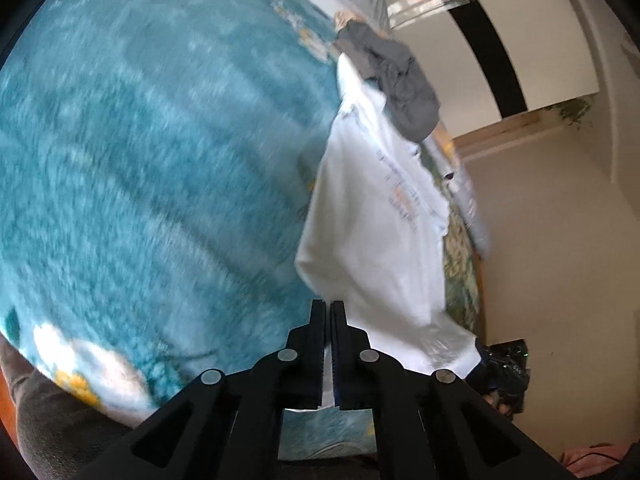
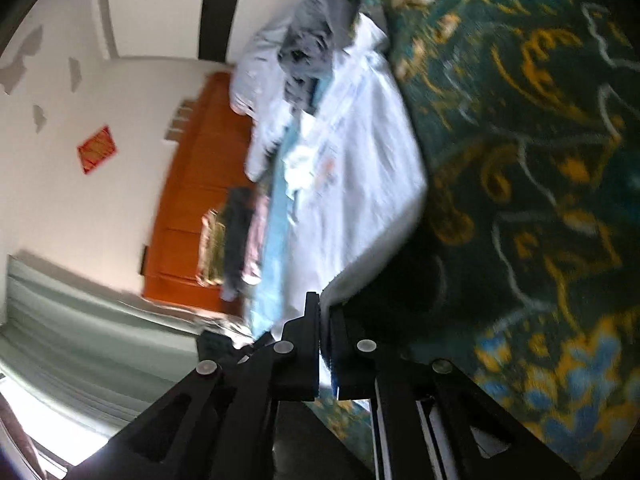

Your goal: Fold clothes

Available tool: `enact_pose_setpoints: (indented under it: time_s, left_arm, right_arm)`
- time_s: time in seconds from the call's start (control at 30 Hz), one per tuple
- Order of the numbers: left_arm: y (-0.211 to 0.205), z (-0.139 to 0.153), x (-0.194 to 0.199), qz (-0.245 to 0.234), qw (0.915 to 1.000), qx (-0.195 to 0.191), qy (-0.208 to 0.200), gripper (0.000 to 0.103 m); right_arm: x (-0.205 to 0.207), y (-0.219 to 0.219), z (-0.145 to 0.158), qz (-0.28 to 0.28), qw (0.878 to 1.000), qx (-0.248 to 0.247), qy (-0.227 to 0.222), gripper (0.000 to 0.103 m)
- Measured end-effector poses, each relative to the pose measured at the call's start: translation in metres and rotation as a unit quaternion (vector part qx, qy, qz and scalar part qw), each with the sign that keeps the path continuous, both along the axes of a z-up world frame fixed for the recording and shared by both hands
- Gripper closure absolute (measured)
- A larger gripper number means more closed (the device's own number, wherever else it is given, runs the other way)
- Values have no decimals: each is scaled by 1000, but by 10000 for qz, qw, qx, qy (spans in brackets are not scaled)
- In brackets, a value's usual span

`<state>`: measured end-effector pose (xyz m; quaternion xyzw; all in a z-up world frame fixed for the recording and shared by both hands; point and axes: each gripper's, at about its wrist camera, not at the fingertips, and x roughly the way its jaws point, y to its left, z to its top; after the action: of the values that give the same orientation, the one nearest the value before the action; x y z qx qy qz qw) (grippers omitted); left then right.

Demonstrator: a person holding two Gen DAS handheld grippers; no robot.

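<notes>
Cloth sits pinched in both claws: my left gripper (image 1: 328,312) is clenched on an edge of the white shirt (image 1: 384,216), and my right gripper (image 2: 325,308) is clenched on another edge of the same shirt (image 2: 360,184). The shirt runs away from the jaws over the teal blanket (image 1: 160,140), its far end up against a grey garment (image 1: 404,84). Holding two edge points at once lets me, I judge, draw the fabric taut so a fold lands straight rather than bunched. Both views are smeared, so how flat the shirt lies is hard to tell. In the right view, a patterned dark cover (image 2: 520,160) lies just beside the shirt, with other clothes (image 2: 240,236) heaped near an orange headboard (image 2: 192,200), well apart from my grip.
</notes>
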<state>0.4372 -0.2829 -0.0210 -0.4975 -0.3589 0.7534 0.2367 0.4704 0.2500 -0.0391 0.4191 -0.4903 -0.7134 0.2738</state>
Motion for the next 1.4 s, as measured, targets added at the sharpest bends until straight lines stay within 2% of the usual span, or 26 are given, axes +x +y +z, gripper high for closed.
enact_pose_setpoints:
  time_s: [0.13,0.3,0.43,0.53,0.83,0.9,0.97,1.17,1.3,1.4]
  left_arm:
    - [0,20,-26,132,9996,68,233,100]
    - [14,42,-76,202,9991,112,349,100]
    - [35,48,-115,112,9994,-72,309,100]
    - [41,43,-128,73,9996,-204,197,100]
    - [37,3,-134,311,9991,56,-282,98]
    - [38,0,-134,272,9990,63,-360,89]
    - [39,-5,-133,240,9988,49,-434,68]
    - [43,-10,-127,139,9986,43,-504,68]
    - [43,-12,-122,142,9984,-161,-530,70]
    - [43,-13,-120,145,9983,-181,-542,76]
  right_arm:
    - [-18,9,6,-135,9994,-283,136,100]
    - [-56,11,19,-223,9977,-488,423,100]
    - [-91,16,30,-305,9969,-463,556,100]
    - [-113,18,29,-317,9978,-345,473,100]
    - [-138,19,-3,-353,9991,-254,-3,99]
    - [-138,18,-7,-348,9990,-269,-46,99]
    - [-138,18,-9,-354,9990,-268,-96,99]
    - [-133,21,-13,-261,9993,-102,-237,97]
    - [-125,22,-12,-142,9994,36,-322,96]
    - [-117,22,-13,-53,9990,198,-395,96]
